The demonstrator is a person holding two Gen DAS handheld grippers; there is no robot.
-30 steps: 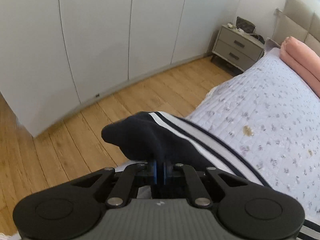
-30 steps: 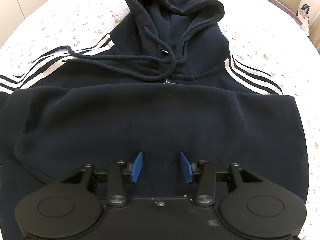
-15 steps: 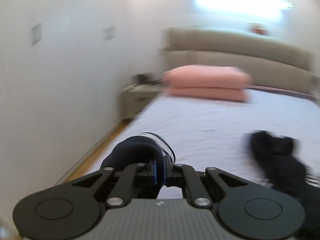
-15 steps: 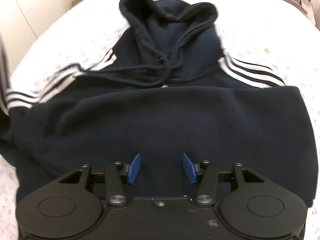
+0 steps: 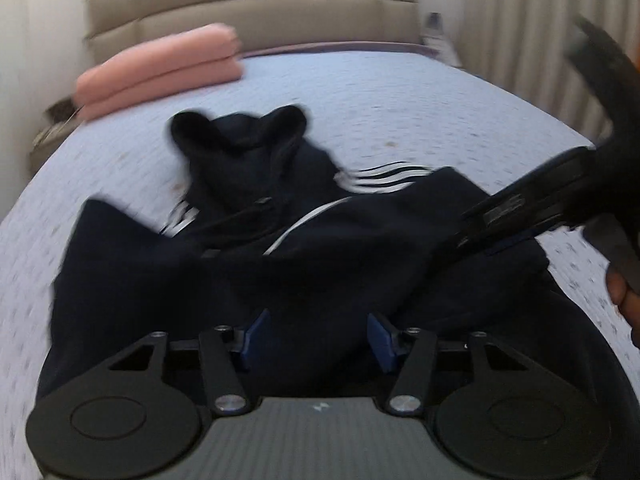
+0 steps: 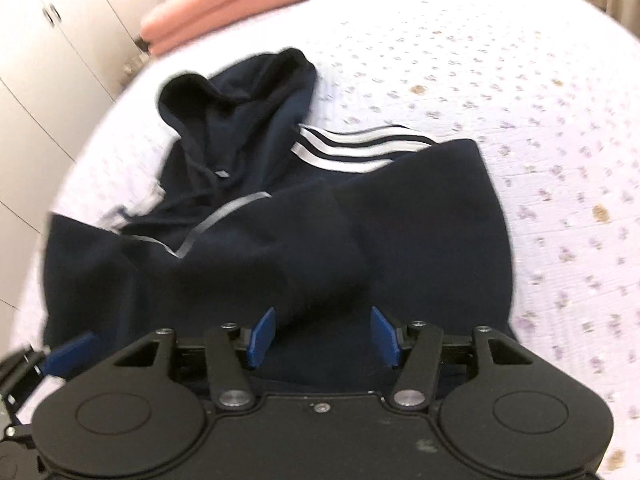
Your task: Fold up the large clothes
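Bed: fills most of both views and carries everything. Its broad flat quilt gives the big garment room to lie spread out for folding.
Hoodie: dark, lying in the centre of the bed, centre frame in both views. The hood points to the upper left toward the headboard, and the body runs down to the lower edge under both claws. It looks partly folded, with a sleeve laid across the chest.
Sleeve: crosses the body from lower left toward centre in the right view. A pale stripe along it shows that it has been turned inward to narrow the garment.
Stripes: three white bands on the far shoulder, centre right of the right view. They are still exposed, so I judge that side is not yet folded in.
Pillows: a pink stack in the upper left by the headboard, well apart from the hoodie and out of the folding area.
Left claw: wide and empty, low centre of its view, hovering just over the hoodie's lower body. The view is blurred by motion.
Right claw: wide and empty, low centre of its view and over the hem. It also shows at the right edge of the left view, so the two are near each other and ready to take the next edge.
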